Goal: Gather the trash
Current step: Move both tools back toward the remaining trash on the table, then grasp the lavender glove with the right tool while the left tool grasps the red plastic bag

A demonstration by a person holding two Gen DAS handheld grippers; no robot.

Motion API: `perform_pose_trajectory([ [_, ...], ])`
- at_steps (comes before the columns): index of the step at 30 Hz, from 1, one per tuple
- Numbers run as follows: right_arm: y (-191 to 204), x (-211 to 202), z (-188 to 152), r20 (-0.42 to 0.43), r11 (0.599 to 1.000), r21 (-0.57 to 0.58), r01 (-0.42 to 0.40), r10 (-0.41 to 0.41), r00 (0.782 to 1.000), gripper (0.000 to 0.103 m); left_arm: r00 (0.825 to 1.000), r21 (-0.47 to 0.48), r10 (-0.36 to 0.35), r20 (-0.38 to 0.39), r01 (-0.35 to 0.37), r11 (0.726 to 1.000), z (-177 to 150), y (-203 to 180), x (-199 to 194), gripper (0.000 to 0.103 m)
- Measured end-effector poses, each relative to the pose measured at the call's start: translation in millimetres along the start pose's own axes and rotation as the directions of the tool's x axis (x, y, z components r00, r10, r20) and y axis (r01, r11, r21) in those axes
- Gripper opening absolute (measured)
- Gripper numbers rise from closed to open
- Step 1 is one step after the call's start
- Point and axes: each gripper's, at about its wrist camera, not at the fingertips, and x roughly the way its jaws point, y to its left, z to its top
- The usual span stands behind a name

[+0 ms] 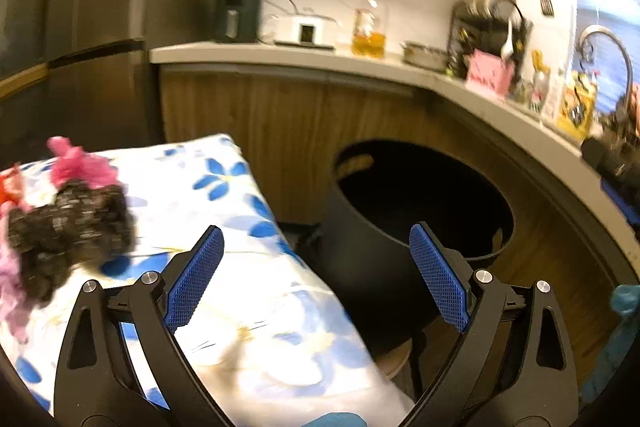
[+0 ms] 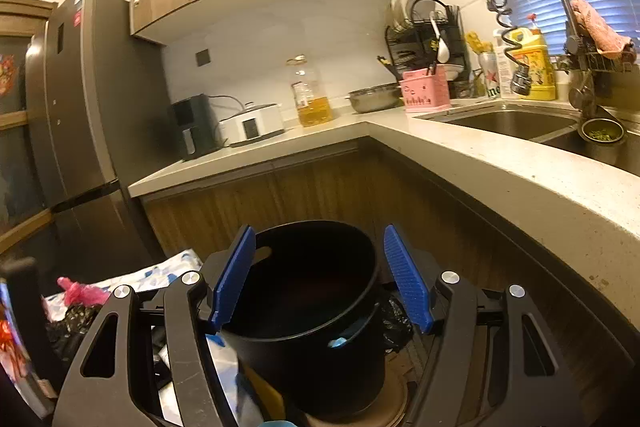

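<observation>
Both my left claw (image 1: 316,275) and right claw (image 2: 320,277) hang spread and empty, so I'd pinch the light, crumply black wrapper (image 1: 68,227) on the floral cloth (image 1: 248,267) beside the black bin (image 1: 404,219) at a bunched fold

In the left wrist view, the trash (image 1: 68,223) lies on the cloth (image 1: 224,227) left of the jaws; the bin (image 1: 404,211) stands ahead right, counter (image 1: 360,61) behind it.

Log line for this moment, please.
left gripper: open, empty | right gripper: open, empty | round black bin: ahead | crumpled black-and-pink trash: on floral cloth
</observation>
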Motion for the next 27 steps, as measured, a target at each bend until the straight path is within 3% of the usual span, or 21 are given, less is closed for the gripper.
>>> perform_pose_trajectory([
  [6, 25.6, -8.9, -11.7, -0.013, 0.998, -0.041, -0.044, 0.043, 0.999, 0.066, 0.990, -0.077, 0.117, 0.084, -0.111, 0.991, -5.9, 43.0, -48.0, 0.092],
  [10, 45.9, -11.0, -20.5, -0.027, 0.995, -0.051, -0.084, 0.082, 0.996, 0.066, 0.968, -0.126, 0.216, 0.124, -0.201, 0.971, -11.7, 79.8, -74.2, 0.092],
  [19, 115.3, -10.4, -48.1, -0.085, 0.972, -0.098, -0.215, 0.207, 0.975, 0.066, 0.879, -0.236, 0.448, 0.163, -0.406, 0.883, -31.2, 164.9, -128.9, 0.092],
  [22, 139.0, -12.4, -58.3, -0.102, 0.958, -0.115, -0.263, 0.252, 0.962, 0.066, 0.847, -0.289, 0.507, 0.160, -0.451, 0.844, -35.7, 194.4, -143.7, 0.092],
  [27, 175.6, -14.1, -74.3, -0.138, 0.929, -0.145, -0.341, 0.323, 0.936, 0.066, 0.811, -0.350, 0.570, 0.132, -0.500, 0.792, -40.0, 235.5, -159.3, 0.092],
])
